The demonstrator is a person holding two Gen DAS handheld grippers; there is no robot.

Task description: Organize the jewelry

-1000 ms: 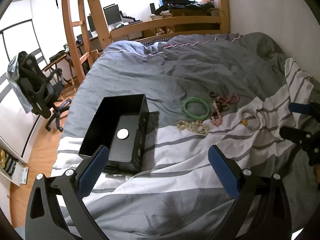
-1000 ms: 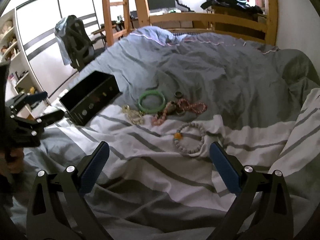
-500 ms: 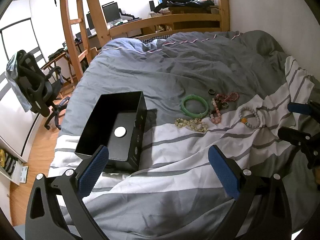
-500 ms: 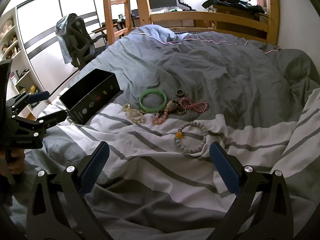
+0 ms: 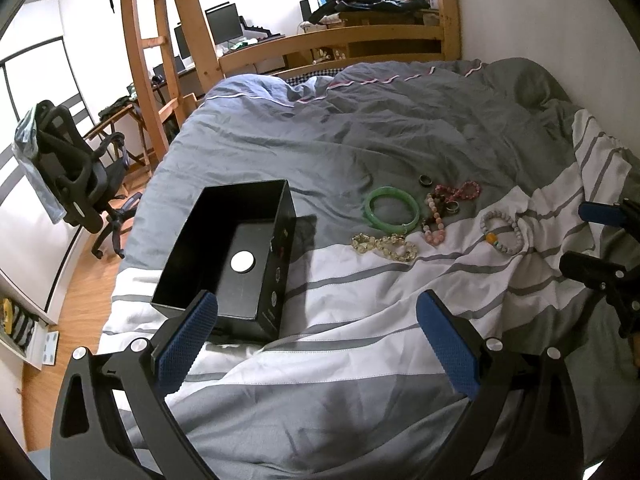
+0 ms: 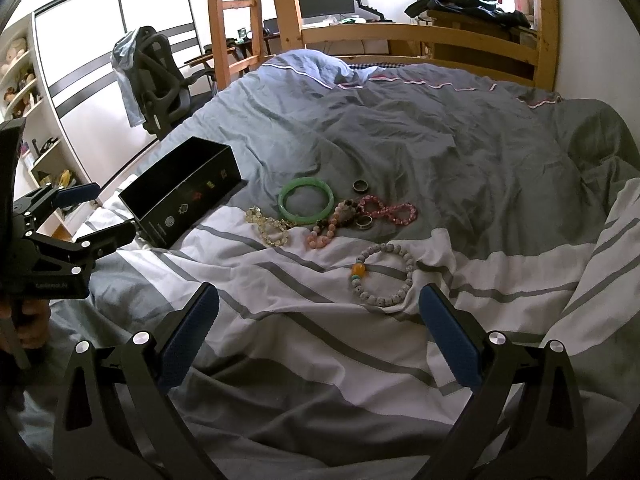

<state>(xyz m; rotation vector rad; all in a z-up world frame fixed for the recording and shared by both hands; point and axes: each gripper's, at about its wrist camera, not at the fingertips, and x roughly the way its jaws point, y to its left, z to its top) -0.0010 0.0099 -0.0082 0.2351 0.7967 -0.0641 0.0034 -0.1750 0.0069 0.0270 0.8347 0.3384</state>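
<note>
An open black box (image 5: 224,256) (image 6: 184,204) sits on the bed, with a white disc (image 5: 242,261) on its floor. To its right lie a green bangle (image 5: 392,207) (image 6: 306,200), a yellow crystal bracelet (image 5: 384,242) (image 6: 268,226), a pink bead bracelet (image 5: 434,222) (image 6: 326,232), a red bead bracelet (image 5: 460,191) (image 6: 386,209), two rings (image 5: 425,179) (image 6: 360,186) and a grey bead bracelet (image 5: 502,233) (image 6: 380,274). My left gripper (image 5: 316,344) is open and empty beside the box. My right gripper (image 6: 318,334) is open and empty just short of the grey bracelet.
The bed carries a rumpled grey duvet (image 5: 340,128) and a striped white and grey blanket (image 5: 360,308). A wooden ladder (image 5: 148,40) and bed rail (image 5: 332,44) stand behind. An office chair (image 5: 68,176) stands on the floor at the left.
Both grippers have drawn back slightly, so the box and jewelry sit a little farther off. Nothing was picked up or released.
</note>
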